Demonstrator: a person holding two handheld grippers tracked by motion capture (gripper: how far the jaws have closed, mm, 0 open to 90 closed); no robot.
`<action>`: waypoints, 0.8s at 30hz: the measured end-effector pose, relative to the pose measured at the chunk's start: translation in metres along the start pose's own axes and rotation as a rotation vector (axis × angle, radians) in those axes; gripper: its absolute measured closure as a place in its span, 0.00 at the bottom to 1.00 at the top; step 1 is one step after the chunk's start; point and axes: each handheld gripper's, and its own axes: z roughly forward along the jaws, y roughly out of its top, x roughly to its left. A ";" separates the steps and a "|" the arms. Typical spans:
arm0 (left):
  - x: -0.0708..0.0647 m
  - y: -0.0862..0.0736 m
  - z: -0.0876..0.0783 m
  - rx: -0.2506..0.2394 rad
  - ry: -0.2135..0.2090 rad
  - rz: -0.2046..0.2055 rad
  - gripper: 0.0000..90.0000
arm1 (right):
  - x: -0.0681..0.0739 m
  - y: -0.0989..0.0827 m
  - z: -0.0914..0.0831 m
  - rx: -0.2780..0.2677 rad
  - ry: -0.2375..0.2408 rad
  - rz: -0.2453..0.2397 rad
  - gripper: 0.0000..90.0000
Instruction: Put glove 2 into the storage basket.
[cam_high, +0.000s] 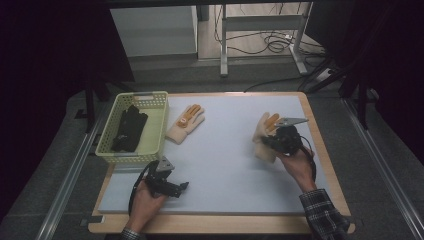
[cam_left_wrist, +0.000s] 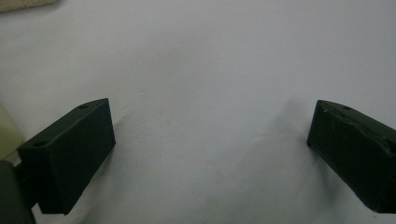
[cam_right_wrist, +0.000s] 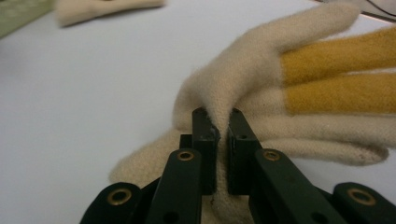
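At the far left of the table (cam_high: 210, 200) stands the pale green basket (cam_high: 158, 131), and something dark lies inside it; I cannot tell what it is. Just beside its right wall lies one cream glove (cam_high: 186, 123) with yellow fingers, flat on the white surface and not touched by anything.

My left gripper (cam_high: 181, 187) rests near the front edge, below the basket. In the left gripper view its jaws stand wide apart with only bare table between them, so it is open and holds nothing.

On the right side, my right gripper (cam_right_wrist: 219, 154) is closed on the second glove (cam_right_wrist: 261, 93). The jaws pinch a narrow fold of the wool near the base of the thumb, and in the high view this glove (cam_high: 263, 137) seems partly lifted, its cuff hanging down.

My worry is this grip. Only a thin ridge of soft knit sits between the pads, so I judge a quick swing toward the basket could pull it out. The hanging cuff could also drag on the table, or catch the basket rim and tip the basket.
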 end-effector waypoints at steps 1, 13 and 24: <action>0.000 0.000 0.000 0.000 0.000 0.000 0.01 | 0.008 0.002 0.000 0.003 0.012 -0.018 0.93; 0.000 0.000 0.000 0.000 0.001 0.003 0.01 | 0.086 -0.008 0.033 0.083 0.160 -0.104 0.91; 0.000 0.000 0.000 -0.001 0.001 0.003 0.01 | 0.091 -0.008 0.035 0.056 0.153 -0.086 0.53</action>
